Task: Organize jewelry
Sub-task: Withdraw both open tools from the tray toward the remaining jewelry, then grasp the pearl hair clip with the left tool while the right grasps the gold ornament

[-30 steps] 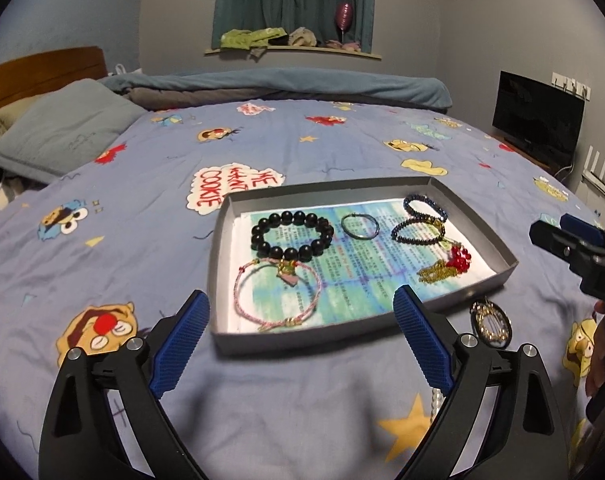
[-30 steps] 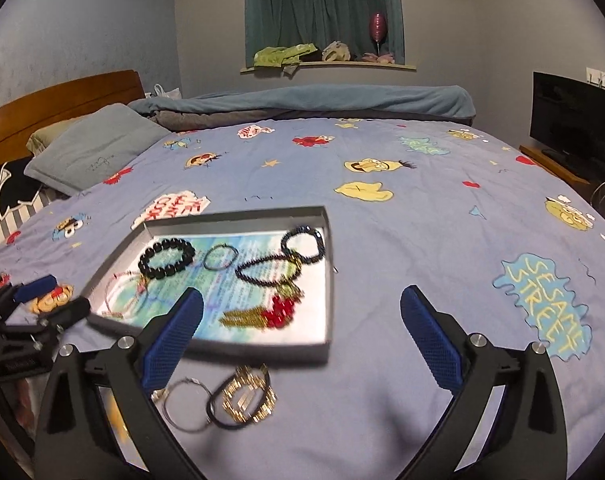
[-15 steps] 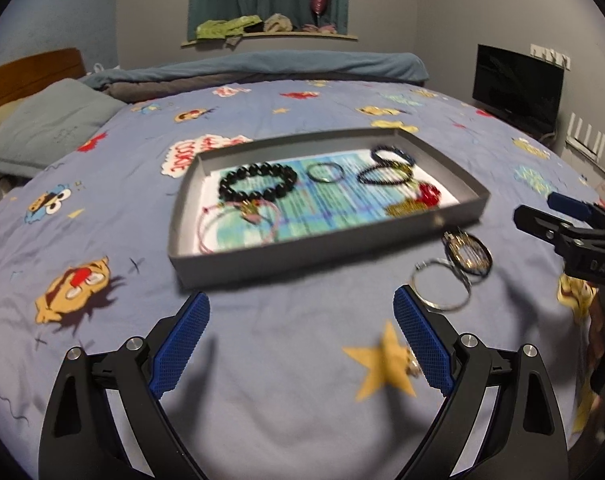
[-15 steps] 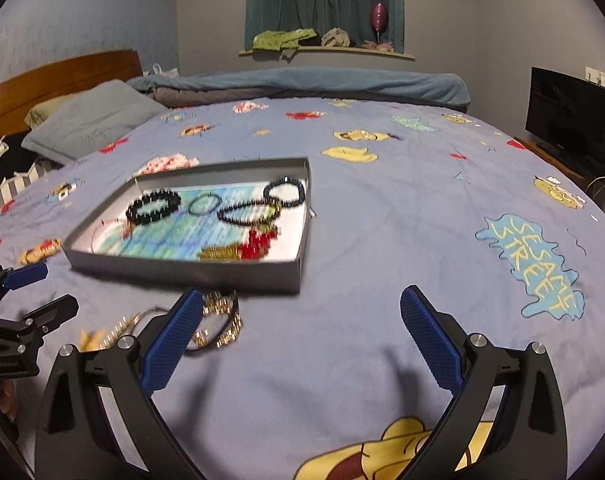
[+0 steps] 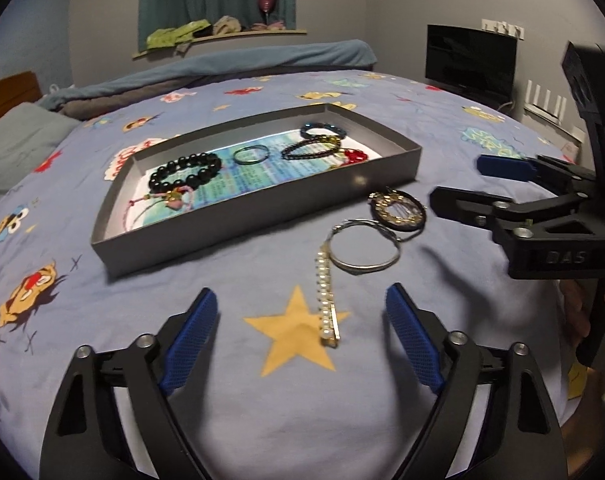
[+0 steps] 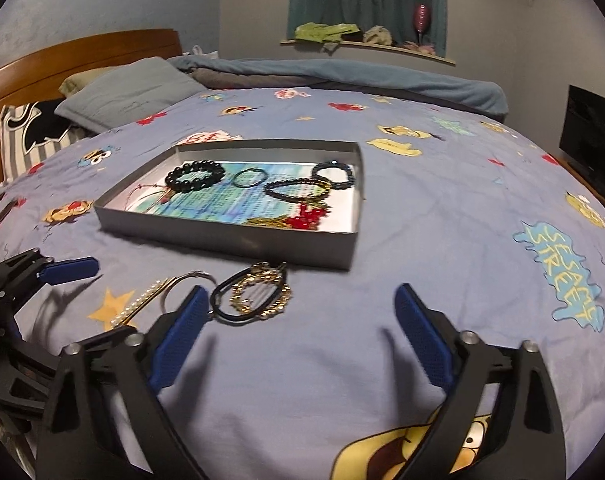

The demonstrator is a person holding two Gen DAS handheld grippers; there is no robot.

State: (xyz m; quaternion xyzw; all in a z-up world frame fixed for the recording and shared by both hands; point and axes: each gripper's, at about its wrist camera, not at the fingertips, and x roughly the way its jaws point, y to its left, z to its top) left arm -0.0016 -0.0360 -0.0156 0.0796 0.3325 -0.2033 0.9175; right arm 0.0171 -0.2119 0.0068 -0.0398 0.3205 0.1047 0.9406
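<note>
Plainly, three pieces lay loose on the blue cartoon-print bedspread [image 5: 382, 92], outside the shallow grey cardboard tray [image 5: 262, 216]: a straight pearl-and-gold strip bracelet [image 5: 325, 294] across the yellow star at lower centre of the left wrist view, a thin silver wire bangle [image 5: 364, 245] just above it, touching its upper end, and a black-and-gold round beaded bracelet [image 5: 398, 211] close under the tray's near wall.

The left gripper [image 5: 302, 332] had its blue pads wide apart, having just closed a little, with the pearl strip's lower end lying between them but untouched. The right gripper [image 6: 302, 336] was likewise wide, having just narrowed slightly, and held nothing; in its own view its left pad sat just beside the black-and-gold bracelet [image 6: 258, 294].

The likeliest trouble, as I judged it, was the soft bedspread: pads pressed down onto the thin strip could pinch fabric with it, or slide off the flat beads. Since the bangle touched the strip, lifting one might drag the other. The two grippers stood near each other at the right of the left view, so reaching for neighbouring pieces together could bring them into collision. A piece swung in low could also catch the tray's wall and shove the tray, disturbing the black bead bracelet [image 5: 184, 172] and the others already inside.
</note>
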